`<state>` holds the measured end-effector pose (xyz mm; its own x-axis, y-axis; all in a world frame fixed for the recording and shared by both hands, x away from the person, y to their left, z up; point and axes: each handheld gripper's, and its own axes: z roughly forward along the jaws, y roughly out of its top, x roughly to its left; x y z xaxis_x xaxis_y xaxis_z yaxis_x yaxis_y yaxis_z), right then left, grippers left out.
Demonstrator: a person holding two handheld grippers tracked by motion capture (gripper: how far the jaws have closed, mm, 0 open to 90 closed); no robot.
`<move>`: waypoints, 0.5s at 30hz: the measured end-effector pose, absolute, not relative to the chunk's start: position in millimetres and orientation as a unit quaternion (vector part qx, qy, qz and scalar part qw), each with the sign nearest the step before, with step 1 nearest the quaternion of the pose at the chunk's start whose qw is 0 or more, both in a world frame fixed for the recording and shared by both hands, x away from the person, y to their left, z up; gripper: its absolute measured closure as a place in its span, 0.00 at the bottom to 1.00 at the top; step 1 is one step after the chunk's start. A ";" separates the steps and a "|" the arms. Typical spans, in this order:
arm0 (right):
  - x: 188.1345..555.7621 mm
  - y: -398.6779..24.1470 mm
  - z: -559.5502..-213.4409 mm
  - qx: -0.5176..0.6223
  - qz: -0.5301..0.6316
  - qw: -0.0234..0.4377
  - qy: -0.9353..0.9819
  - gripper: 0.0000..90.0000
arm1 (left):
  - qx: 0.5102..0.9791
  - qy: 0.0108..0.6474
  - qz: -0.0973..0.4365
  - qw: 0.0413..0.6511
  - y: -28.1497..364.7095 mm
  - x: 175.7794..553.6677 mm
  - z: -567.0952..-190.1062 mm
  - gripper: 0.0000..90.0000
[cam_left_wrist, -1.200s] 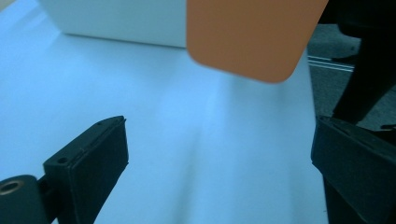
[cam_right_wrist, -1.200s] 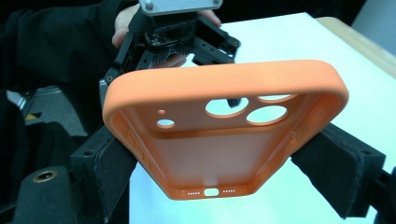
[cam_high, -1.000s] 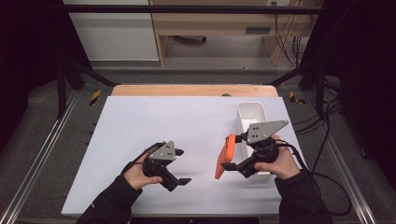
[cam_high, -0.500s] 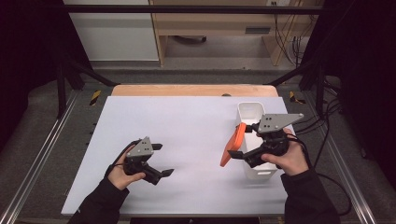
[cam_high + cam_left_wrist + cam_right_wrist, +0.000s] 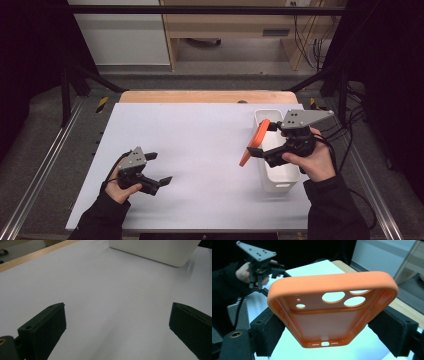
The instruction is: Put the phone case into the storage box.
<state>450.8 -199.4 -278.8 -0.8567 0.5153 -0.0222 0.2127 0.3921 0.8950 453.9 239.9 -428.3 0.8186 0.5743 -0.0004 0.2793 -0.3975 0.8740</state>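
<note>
The orange phone case (image 5: 332, 312) is clamped across its sides by the right gripper (image 5: 262, 150), beside the white bin (image 5: 280, 177). The left gripper (image 5: 157, 169), just widened, is empty. Judged next: lowering into the bin.

The orange phone case (image 5: 332, 312), at the centre of the right gripper view, looks like soft matt silicone, smooth outside and finely stippled inside. The white bin (image 5: 275, 160), right of centre in the high view, is smooth, faintly glossy plastic on a matt white bench (image 5: 200, 145) with a wooden far edge. The right gripper (image 5: 256, 151) has black matt jaws and a grey metal-looking plate.
</note>
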 end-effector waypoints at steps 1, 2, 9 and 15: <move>451.9 -200.2 -276.9 0.224 0.505 0.153 0.819 0.18 | 0.820 0.264 0.154 0.485 241.8 454.0 -428.5 0.01; 452.6 -200.7 -275.5 0.227 0.505 0.155 0.818 0.18 | 0.816 0.268 0.157 0.487 244.7 454.2 -428.5 0.00; 457.7 -203.6 -264.5 0.248 0.499 0.173 0.812 0.18 | 0.790 0.300 0.182 0.502 264.1 452.6 -429.2 0.00; 461.1 -206.2 -258.4 0.263 0.490 0.186 0.810 0.18 | 0.780 0.320 0.209 0.496 278.1 449.4 -431.9 0.00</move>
<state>461.1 -206.2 -258.4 -0.7921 0.6088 -0.0434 0.2442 0.3813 0.8916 449.4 278.1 -431.9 0.7079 0.7063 0.0087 0.2922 -0.3040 0.9068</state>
